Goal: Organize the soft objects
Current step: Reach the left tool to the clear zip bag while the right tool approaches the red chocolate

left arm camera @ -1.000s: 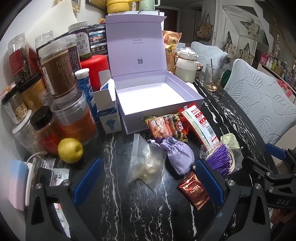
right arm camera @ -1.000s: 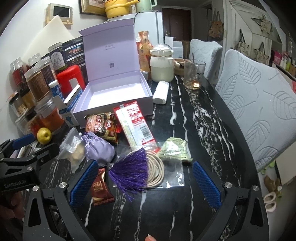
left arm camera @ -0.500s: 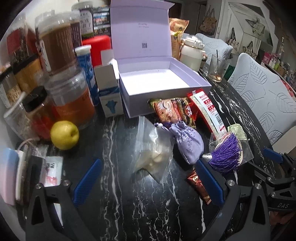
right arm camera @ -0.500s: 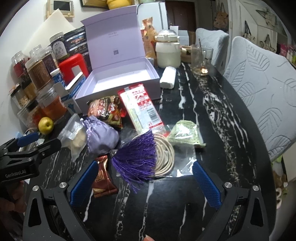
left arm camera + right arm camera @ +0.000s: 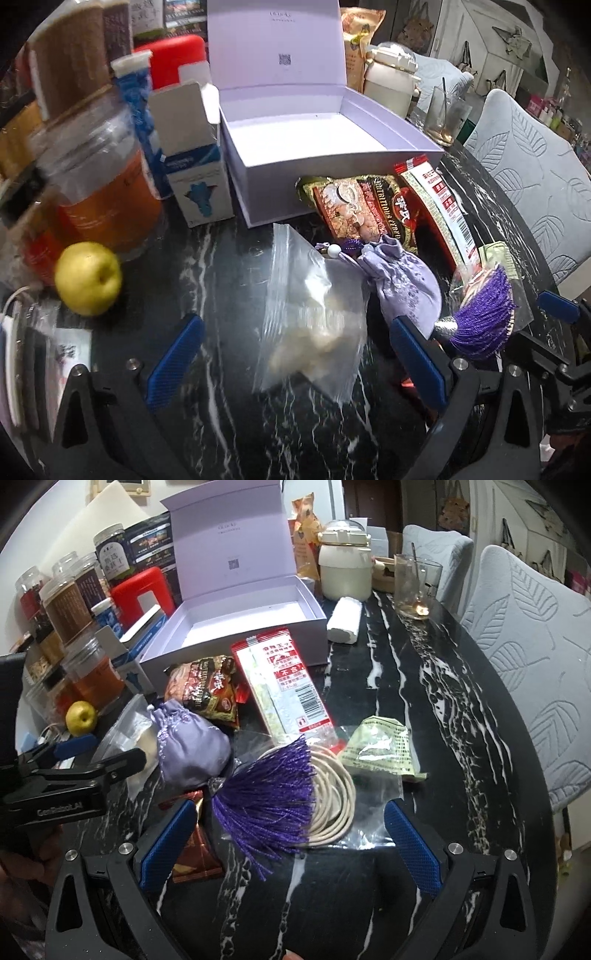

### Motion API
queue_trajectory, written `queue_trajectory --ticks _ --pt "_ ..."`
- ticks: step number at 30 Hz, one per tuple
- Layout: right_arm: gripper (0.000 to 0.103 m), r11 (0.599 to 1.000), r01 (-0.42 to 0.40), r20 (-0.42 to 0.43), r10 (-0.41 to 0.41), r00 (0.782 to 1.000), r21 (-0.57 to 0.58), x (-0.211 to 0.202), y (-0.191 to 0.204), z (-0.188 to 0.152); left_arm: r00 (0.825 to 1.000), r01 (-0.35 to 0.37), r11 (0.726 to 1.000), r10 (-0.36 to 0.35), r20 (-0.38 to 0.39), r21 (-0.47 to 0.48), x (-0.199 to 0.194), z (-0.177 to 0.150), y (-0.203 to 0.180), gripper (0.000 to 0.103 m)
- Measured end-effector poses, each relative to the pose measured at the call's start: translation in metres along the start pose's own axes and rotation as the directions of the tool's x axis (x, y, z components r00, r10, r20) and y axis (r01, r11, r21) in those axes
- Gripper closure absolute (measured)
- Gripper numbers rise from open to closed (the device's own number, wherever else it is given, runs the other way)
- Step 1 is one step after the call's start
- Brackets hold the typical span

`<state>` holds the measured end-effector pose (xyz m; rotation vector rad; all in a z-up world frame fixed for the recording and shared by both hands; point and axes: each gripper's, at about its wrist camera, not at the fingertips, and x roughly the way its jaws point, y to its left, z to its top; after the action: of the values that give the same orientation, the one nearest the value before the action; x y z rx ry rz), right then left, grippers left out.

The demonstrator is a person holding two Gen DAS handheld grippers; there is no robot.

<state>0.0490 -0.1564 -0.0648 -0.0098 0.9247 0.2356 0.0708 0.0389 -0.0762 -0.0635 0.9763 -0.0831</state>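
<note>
Your left gripper is spread wide above a black marble table, with nothing between its blue pads. Between them lies a clear zip bag, crinkled and limp, with pale cream lumps sagging in its lower half. Its top edge points toward a lilac box that stands open, lid upright, its white inside bare.

Just right of the bag, touching it, sits a pouch of shiny lavender cloth with stitched flowers, gathered at the neck by a cord with a white bead. Behind the pouch a snack packet in red, brown and gold leans against the box front, and a long red-and-white packet lies beside it.

Your right gripper is also spread wide and holds nothing. Between its fingers lies a purple tassel, its threads fanned out, resting on a coil of cream cord inside a clear sleeve. A crumpled green sachet lies just beyond the coil. A small red-brown packet is partly hidden by the left pad of this gripper.

At the far left, a yellow apple sits in front of jars.
</note>
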Motion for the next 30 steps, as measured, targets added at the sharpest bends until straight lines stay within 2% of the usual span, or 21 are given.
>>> queue_trajectory --ticks 5,6,8,9,10,12,20,30 --pt "0.0 1.0 0.002 -0.025 -0.003 1.0 -0.019 0.004 0.001 0.005 0.999 0.024 1.0 -0.024 -0.035 0.004 0.016 0.001 0.002 0.019" --pt "0.0 1.0 0.004 -0.028 -0.005 1.0 -0.025 0.005 0.002 0.005 1.0 0.017 1.0 -0.017 -0.015 0.015 0.015 0.0 0.001 0.022" --pt "0.0 0.999 0.008 -0.028 -0.009 1.0 -0.033 0.005 0.003 0.005 1.0 0.021 0.999 -0.021 0.001 0.026 0.014 0.0 0.0 0.047" --pt "0.0 0.999 0.009 -0.028 -0.01 1.0 -0.033 0.005 0.003 0.005 0.999 0.039 0.999 -0.039 0.004 0.025 0.013 -0.001 -0.001 0.049" --pt "0.0 1.0 0.009 -0.03 -0.01 1.0 -0.03 0.006 0.003 0.005 0.998 0.059 0.998 -0.06 0.003 0.019 0.011 -0.001 -0.001 0.057" --pt "0.0 1.0 0.004 -0.027 -0.005 1.0 -0.028 0.005 0.004 0.005 0.996 0.088 0.996 -0.088 0.007 0.007 0.007 -0.004 -0.001 0.063" --pt "0.0 0.999 0.008 0.016 -0.007 1.0 -0.045 -0.01 0.011 -0.004 0.997 0.057 0.998 -0.057 0.053 0.007 -0.025 -0.025 0.002 0.064" --pt "0.0 0.997 -0.037 0.035 0.04 0.999 -0.066 -0.021 0.026 -0.02 0.998 0.037 0.997 -0.033 0.062 -0.073 -0.06 -0.057 0.023 0.064"
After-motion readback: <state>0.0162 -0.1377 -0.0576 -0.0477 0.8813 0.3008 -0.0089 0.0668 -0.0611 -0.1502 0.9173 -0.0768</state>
